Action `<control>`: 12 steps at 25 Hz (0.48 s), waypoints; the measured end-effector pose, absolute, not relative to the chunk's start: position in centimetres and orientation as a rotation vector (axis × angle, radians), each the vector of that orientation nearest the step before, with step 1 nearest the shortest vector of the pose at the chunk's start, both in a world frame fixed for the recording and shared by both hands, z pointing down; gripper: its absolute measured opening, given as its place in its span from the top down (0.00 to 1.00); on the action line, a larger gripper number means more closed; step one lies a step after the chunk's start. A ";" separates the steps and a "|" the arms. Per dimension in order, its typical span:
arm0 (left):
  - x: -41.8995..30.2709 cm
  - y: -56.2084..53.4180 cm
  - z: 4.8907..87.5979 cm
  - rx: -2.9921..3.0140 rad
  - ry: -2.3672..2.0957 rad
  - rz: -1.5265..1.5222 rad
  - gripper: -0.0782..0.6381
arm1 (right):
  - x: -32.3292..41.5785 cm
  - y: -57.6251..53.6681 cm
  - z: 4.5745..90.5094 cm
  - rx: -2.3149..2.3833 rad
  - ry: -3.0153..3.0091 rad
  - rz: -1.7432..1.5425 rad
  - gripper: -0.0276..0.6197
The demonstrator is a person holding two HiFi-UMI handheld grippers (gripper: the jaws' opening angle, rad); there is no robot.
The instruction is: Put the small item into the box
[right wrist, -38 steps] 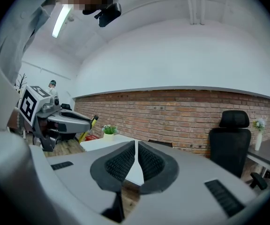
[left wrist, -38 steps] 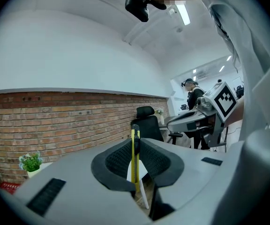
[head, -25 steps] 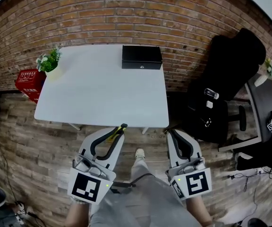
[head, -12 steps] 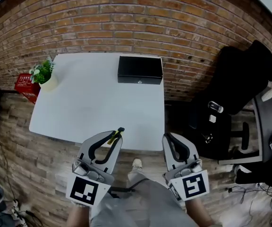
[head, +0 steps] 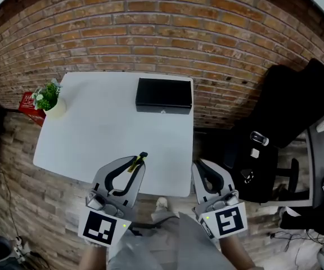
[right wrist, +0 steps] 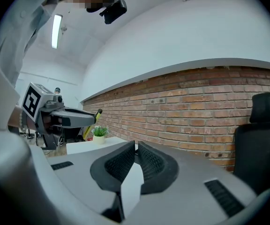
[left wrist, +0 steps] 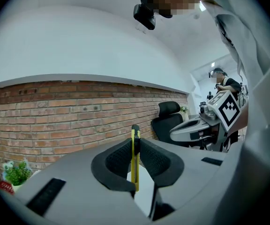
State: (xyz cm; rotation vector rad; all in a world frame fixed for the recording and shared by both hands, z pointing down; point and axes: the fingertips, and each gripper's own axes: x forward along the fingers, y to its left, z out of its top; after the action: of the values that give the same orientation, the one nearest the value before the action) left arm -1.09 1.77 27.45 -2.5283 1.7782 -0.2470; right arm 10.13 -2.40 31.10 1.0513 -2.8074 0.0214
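Head view first: where do we stand on getting the small item into the box?

We are in the carrying step. Our left gripper (head: 138, 163) is clamped on the small item (left wrist: 134, 163), a thin yellow strip with a dark tip. The left gripper view shows it standing on edge between the pads, poking out past them. It hangs over the near edge of the worktop (head: 94, 128).

And the box?

The box (head: 164, 95) is black and sits at the far edge of the worktop, close to the brick wall (head: 151, 32) and well apart from our grippers. From above we see one flat top, so we judge the lid to be down, though we cannot tell if the small fitting on its front is a latch.

What about our other side?

The right gripper (right wrist: 136, 149) has its pads pressed together with nothing between them, and it hovers just off the near right corner of the worktop.

So what does the next move call for?

We must reach across the bare worktop towards the box. If the lid is shut, the right gripper would have to lift it first, while the left gripper keeps the small item pinched. The potted plant (head: 49, 97) at the left corner is out of our path.
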 end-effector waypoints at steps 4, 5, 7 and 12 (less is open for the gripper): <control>-1.0 0.7 27.2 -2.512 1.784 -0.256 0.80 | 10.1 -3.4 30.9 1.041 -2.816 0.020 0.88; -1.0 0.4 27.2 -2.510 1.787 -0.254 0.80 | 10.1 -3.6 30.9 1.040 -2.817 0.021 0.88; -1.0 -0.1 27.0 -2.512 1.796 -0.245 0.80 | 10.2 -4.0 30.9 1.039 -2.816 0.023 0.88; -1.0 -1.0 26.8 -2.508 1.781 -0.264 0.80 | 10.3 -4.8 30.9 1.043 -2.809 0.034 0.88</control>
State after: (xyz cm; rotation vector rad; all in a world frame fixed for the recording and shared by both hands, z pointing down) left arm -1.01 -1.00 26.85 -2.5084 1.7808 -0.2640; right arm 10.28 -4.80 30.91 1.0434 -2.8085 0.0341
